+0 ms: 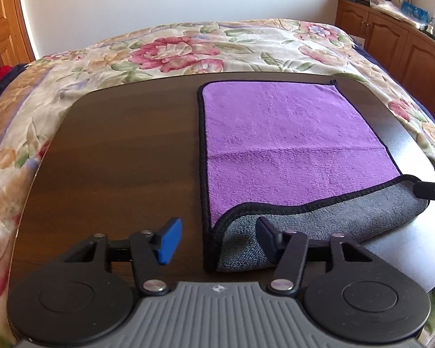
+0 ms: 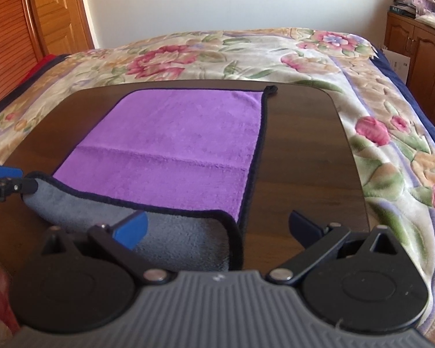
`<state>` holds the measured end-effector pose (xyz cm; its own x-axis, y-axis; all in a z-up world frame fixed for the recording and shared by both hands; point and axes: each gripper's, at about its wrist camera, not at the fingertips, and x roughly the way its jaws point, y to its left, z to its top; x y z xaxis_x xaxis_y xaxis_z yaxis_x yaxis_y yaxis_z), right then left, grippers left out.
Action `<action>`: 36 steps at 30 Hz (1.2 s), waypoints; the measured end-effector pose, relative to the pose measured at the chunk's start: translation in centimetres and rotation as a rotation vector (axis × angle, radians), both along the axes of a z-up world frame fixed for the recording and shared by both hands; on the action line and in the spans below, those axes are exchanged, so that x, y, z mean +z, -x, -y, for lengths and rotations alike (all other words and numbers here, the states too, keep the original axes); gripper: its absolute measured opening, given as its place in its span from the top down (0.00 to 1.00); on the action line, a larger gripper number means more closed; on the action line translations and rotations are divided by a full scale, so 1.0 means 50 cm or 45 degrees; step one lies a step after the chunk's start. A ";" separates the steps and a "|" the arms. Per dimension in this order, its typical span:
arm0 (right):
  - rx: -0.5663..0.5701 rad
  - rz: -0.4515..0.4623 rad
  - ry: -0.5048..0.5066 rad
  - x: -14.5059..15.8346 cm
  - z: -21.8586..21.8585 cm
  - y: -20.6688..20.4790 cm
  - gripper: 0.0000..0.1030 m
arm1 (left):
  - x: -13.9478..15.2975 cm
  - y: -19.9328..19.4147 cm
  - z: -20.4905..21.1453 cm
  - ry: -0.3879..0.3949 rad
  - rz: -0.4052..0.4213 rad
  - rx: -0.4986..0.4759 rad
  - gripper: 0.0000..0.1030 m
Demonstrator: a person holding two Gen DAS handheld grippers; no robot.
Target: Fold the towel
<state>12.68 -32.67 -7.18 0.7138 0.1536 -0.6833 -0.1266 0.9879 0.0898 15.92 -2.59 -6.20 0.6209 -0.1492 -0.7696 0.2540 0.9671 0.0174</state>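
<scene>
**Both grippers spread wide at the towel's near corners**

Nearest you, your left gripper (image 1: 214, 242) stands with its blue pads far apart and nothing between them. Its right pad sits over the grey underside of the towel (image 1: 290, 145) at about 5 o'clock in the left wrist view, while its left pad hangs over bare table (image 1: 116, 159) at 7 o'clock. Whether that right pad touches the cloth, you cannot tell.

Your right gripper (image 2: 217, 229) is likewise spread wide and holds nothing. In its own view, the left pad lies over the grey flap at 7 o'clock and the right finger is over dark wood at 5 o'clock.

Just beyond the fingers, the towel's near edge is turned back, showing a grey band with black piping that curves across from one near corner to the other. In the left wrist view, the tip of your right gripper shows at 3 o'clock, just beside the far end of that grey fold.

Farther on, the purple face lies flat on the dark wooden table, with a faint crease running across it. A small hanging loop (image 2: 271, 88) sits at the far right corner, toward 1 o'clock.

Behind the table spreads a floral bedspread (image 1: 174, 52), then a pale wall, with wooden cabinets (image 1: 391, 37) at 2 o'clock.
</scene>
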 end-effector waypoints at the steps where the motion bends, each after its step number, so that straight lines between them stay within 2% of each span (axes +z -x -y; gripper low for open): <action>1: -0.001 -0.010 -0.003 -0.001 0.001 -0.002 0.00 | -0.001 -0.001 0.000 0.000 0.001 0.000 0.48; 3: 0.001 -0.025 -0.016 -0.004 0.005 -0.006 0.01 | -0.002 -0.001 0.000 -0.004 0.001 0.003 0.54; 5: 0.004 -0.040 -0.035 -0.007 0.008 -0.010 0.11 | -0.003 -0.002 -0.001 -0.003 -0.002 0.006 0.56; 7: 0.003 -0.053 -0.042 -0.010 0.011 -0.013 0.13 | -0.003 -0.003 -0.002 0.000 -0.003 0.010 0.58; 15: 0.015 -0.092 -0.087 -0.018 0.019 -0.022 0.21 | -0.012 -0.011 -0.002 0.011 -0.038 -0.001 0.82; 22: 0.024 -0.121 -0.120 -0.021 0.022 -0.025 0.24 | -0.008 -0.011 -0.004 0.051 -0.047 -0.001 0.82; 28: 0.018 -0.145 -0.147 -0.024 0.026 -0.027 0.27 | -0.007 -0.009 0.002 0.032 -0.035 -0.009 0.83; 30: 0.015 -0.148 -0.150 -0.025 0.027 -0.026 0.30 | -0.009 -0.008 0.002 0.027 -0.034 -0.010 0.83; 32: 0.016 -0.151 -0.154 -0.025 0.029 -0.027 0.39 | -0.010 -0.009 0.003 0.024 -0.034 -0.012 0.83; 36: 0.017 -0.151 -0.150 -0.025 0.029 -0.027 0.48 | -0.012 -0.007 0.002 0.021 -0.032 -0.013 0.84</action>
